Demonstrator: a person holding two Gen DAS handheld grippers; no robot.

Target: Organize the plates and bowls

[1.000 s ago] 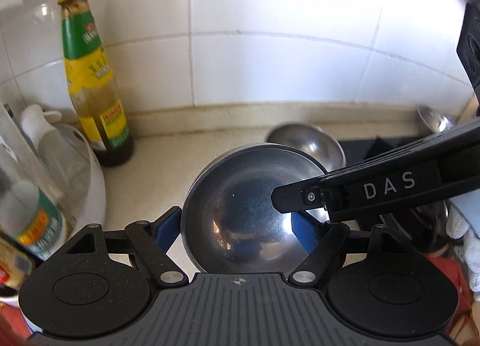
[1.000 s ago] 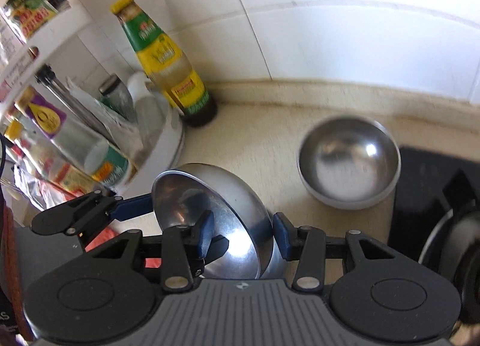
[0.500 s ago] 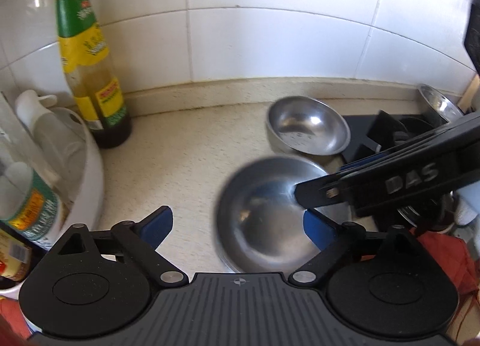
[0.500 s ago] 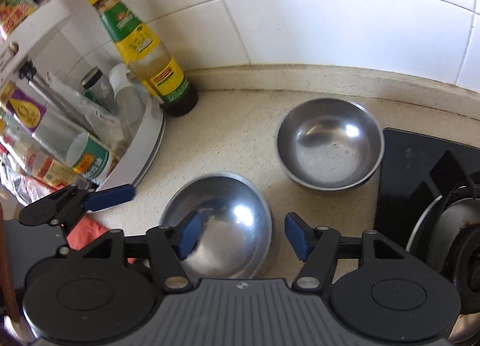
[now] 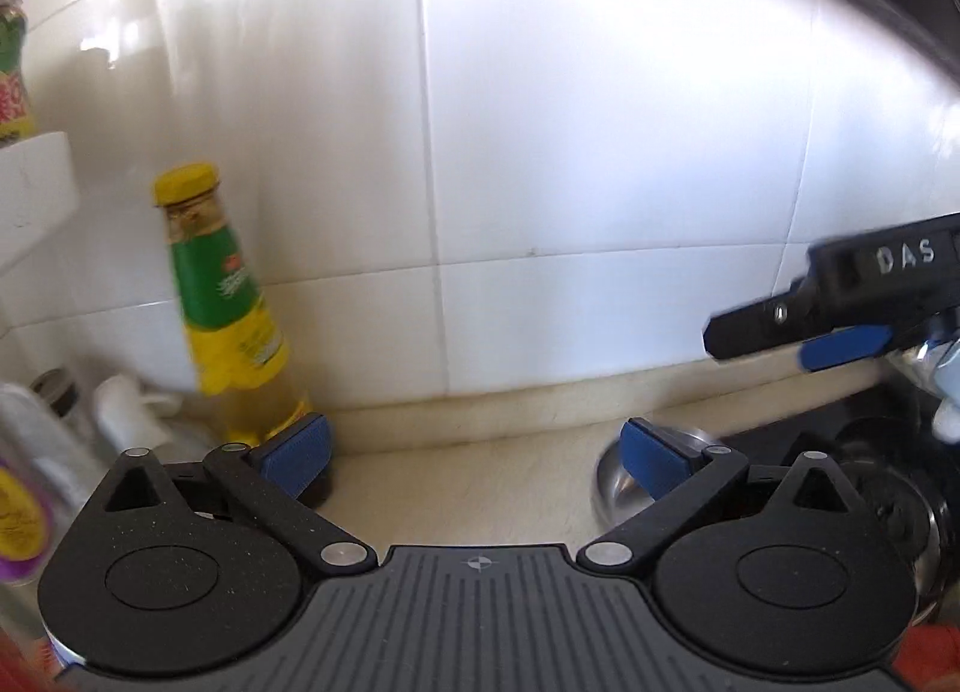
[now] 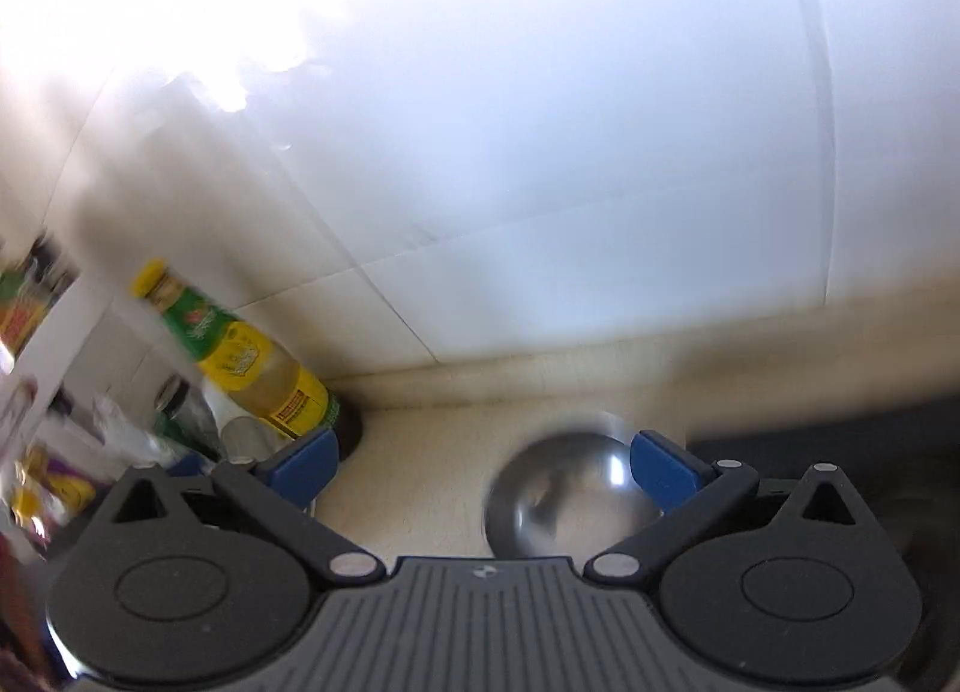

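Left gripper (image 5: 474,455) and right gripper (image 6: 483,464): fingers spread wide, grasping nothing. Steel bowl (image 6: 570,497) sits on the worktop (image 6: 420,470), mouth upward, near the wall, blurred.

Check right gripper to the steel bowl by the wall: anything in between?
Nothing visible. The right gripper is open and empty. The steel bowl sits on bare counter just ahead, toward its right finger. The sauce bottle stands off left. Frame is motion-blurred.

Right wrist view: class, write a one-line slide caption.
Open right gripper above beige counter, steel bowl and sauce bottle ahead.
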